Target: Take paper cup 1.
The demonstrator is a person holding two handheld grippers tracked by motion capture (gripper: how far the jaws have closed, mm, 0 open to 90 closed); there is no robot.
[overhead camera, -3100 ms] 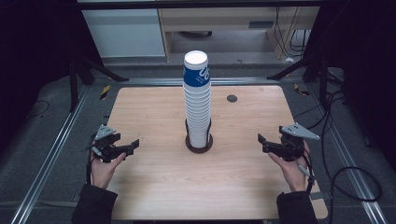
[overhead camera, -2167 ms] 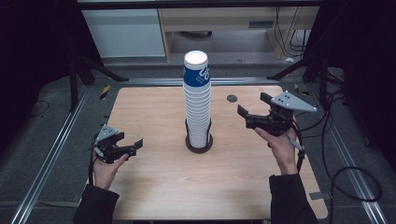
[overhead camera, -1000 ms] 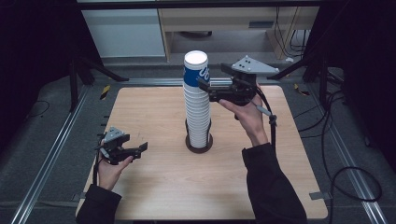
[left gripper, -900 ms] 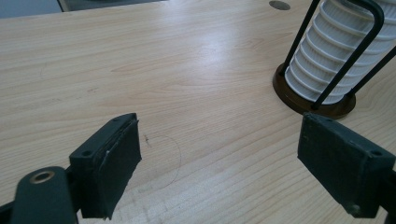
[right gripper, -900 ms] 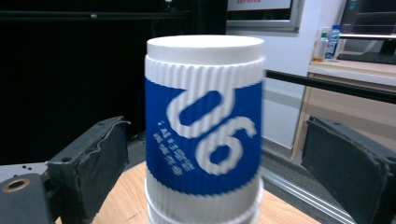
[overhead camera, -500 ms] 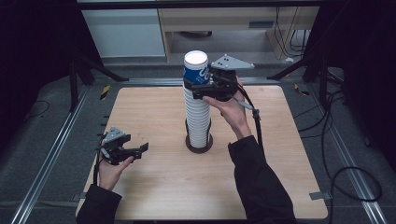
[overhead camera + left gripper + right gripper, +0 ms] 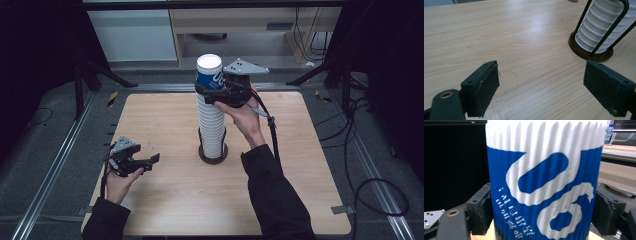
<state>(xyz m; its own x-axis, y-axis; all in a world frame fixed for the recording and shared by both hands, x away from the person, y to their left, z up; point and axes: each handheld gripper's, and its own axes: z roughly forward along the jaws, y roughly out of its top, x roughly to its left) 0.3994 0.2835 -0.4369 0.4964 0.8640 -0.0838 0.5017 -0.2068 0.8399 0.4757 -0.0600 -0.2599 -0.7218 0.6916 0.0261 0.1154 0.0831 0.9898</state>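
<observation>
A tall stack of white ribbed paper cups (image 7: 211,125) stands in a black wire holder (image 7: 213,155) at the middle of the wooden table (image 7: 165,200). The top cup (image 7: 209,75) is blue with white lettering. My right gripper (image 7: 207,92) reaches in from the right at the top of the stack; its jaws have just been closing and now press on the top cup (image 7: 544,195) from both sides, pads (image 7: 482,210) against it. My left gripper (image 7: 152,160) rests low at the table's front left, open and holding nothing (image 7: 541,92). The stack's foot (image 7: 596,30) lies beyond it.
Metal rails (image 7: 55,170) run along both sides of the table. Black stand legs (image 7: 100,75) and cables (image 7: 360,150) lie on the grey floor around it. A pale cabinet (image 7: 135,35) stands behind. Bare wood surrounds the holder.
My right gripper rose from the table's right side to the top of the stack and closed on the blue top cup. The left gripper stayed at the front left, open.
</observation>
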